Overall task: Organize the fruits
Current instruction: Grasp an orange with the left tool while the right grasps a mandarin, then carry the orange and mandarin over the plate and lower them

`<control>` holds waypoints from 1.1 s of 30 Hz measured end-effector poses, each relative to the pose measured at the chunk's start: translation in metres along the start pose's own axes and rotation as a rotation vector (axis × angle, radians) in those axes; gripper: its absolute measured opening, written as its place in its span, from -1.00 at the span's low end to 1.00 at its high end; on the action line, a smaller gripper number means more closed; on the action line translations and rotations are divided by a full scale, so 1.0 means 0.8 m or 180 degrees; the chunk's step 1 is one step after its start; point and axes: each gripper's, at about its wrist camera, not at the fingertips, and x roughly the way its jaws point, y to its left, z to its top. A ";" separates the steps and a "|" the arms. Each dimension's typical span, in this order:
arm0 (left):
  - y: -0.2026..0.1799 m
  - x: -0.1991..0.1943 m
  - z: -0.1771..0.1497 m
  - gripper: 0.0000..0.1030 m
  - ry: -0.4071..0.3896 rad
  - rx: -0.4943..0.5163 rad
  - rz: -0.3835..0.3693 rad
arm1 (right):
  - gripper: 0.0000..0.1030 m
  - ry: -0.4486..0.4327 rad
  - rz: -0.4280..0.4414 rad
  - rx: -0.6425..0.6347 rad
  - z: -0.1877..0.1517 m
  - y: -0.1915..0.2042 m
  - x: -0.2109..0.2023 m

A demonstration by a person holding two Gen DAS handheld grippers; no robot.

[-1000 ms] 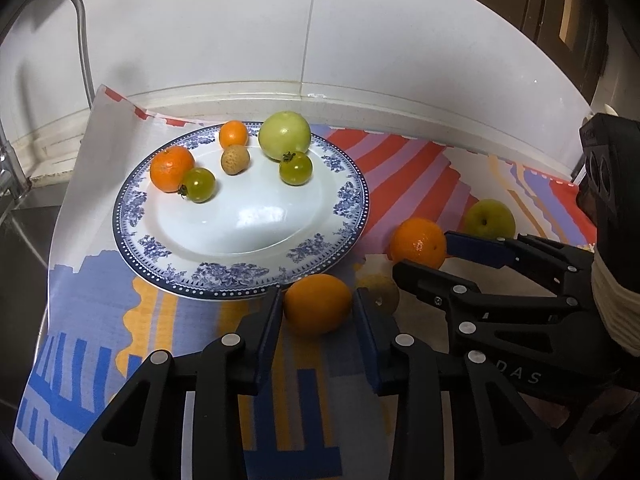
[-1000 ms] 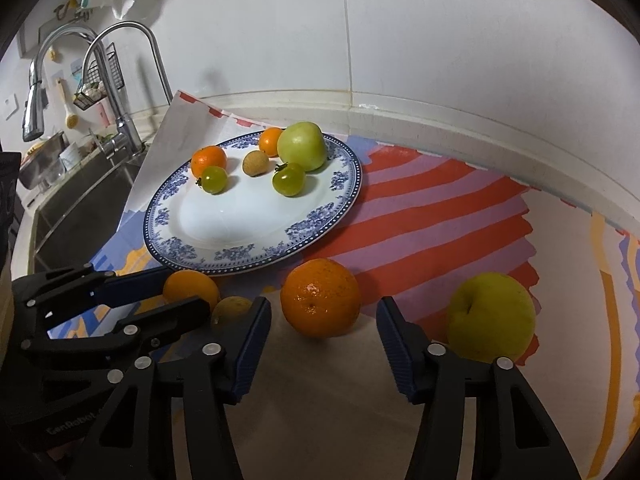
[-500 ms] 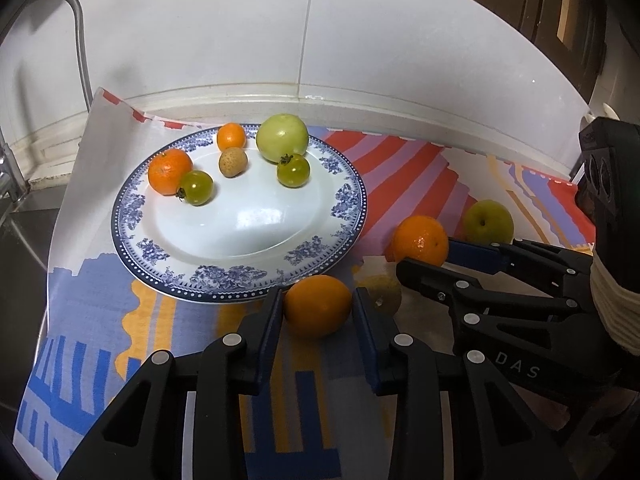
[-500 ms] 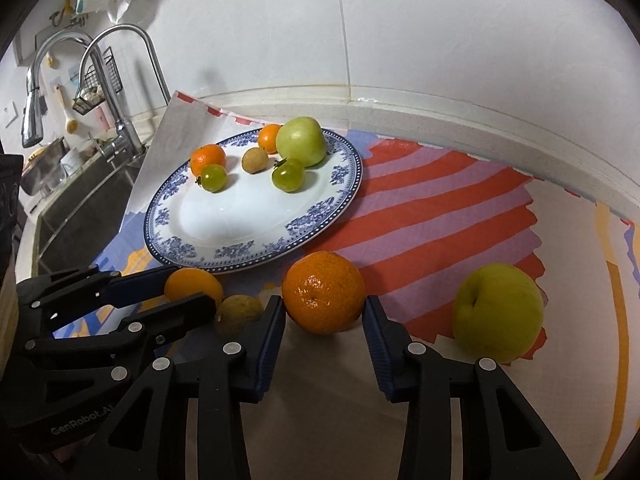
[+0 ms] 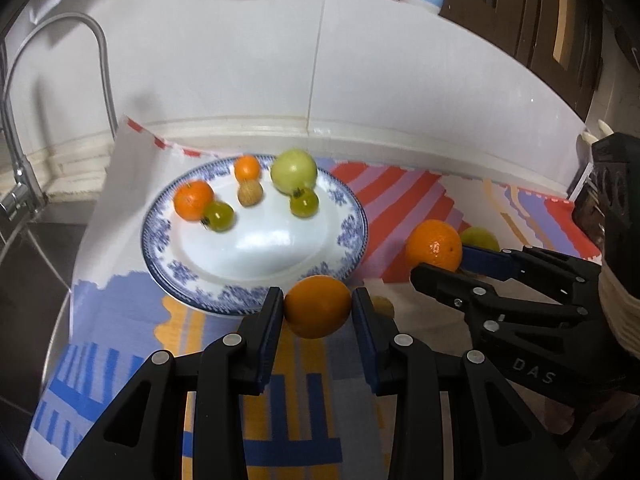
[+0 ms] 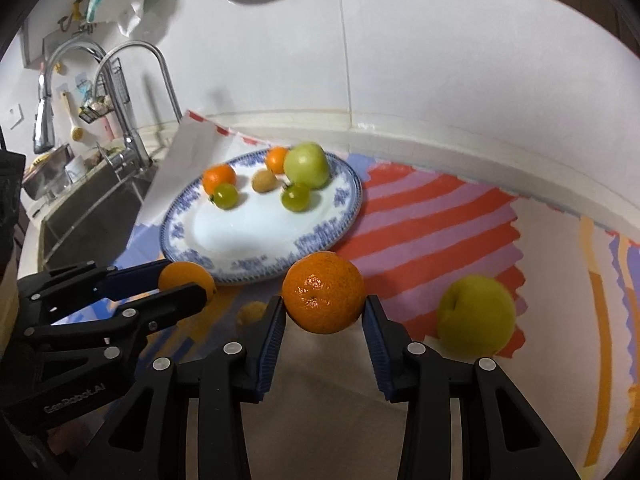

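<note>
A blue-patterned white plate (image 5: pixel 256 256) (image 6: pixel 256 240) holds several small fruits: two small oranges, two green tomatoes, a brown round fruit and a green apple (image 5: pixel 293 171) (image 6: pixel 307 164). My left gripper (image 5: pixel 317 307) is shut on a smooth orange (image 5: pixel 317 306), lifted just off the cloth in front of the plate; it also shows in the right wrist view (image 6: pixel 186 277). My right gripper (image 6: pixel 324 308) is shut on a dimpled orange (image 6: pixel 323 292) (image 5: pixel 434 244), also raised. A yellow-green apple (image 6: pixel 476 309) (image 5: pixel 480 238) lies on the cloth at the right. A small yellowish fruit (image 6: pixel 251 313) (image 5: pixel 382 306) lies between the grippers.
A striped, multicoloured cloth (image 6: pixel 420 216) covers the counter. A sink with taps (image 6: pixel 132 92) lies at the left beyond the cloth's edge. A white tiled wall (image 5: pixel 360 80) rises close behind the plate.
Both grippers closed on their oranges and lifted them off the cloth. Both views rose and tilted, so the wall and taps show more.
</note>
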 end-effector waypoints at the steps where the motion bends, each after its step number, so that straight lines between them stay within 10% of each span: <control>1: 0.002 -0.004 0.004 -0.32 -0.0041 -0.0001 0.0016 | -0.21 -0.0043 0.0022 -0.0040 0.006 0.004 -0.005; 16: 0.055 0.002 0.037 -0.32 -0.0238 -0.0024 0.0304 | -0.21 -0.0035 0.0314 -0.0251 0.065 0.041 0.030; 33: 0.083 0.082 0.042 -0.32 0.0155 -0.0038 0.0331 | -0.21 0.0371 0.0244 -0.0282 0.076 0.035 0.114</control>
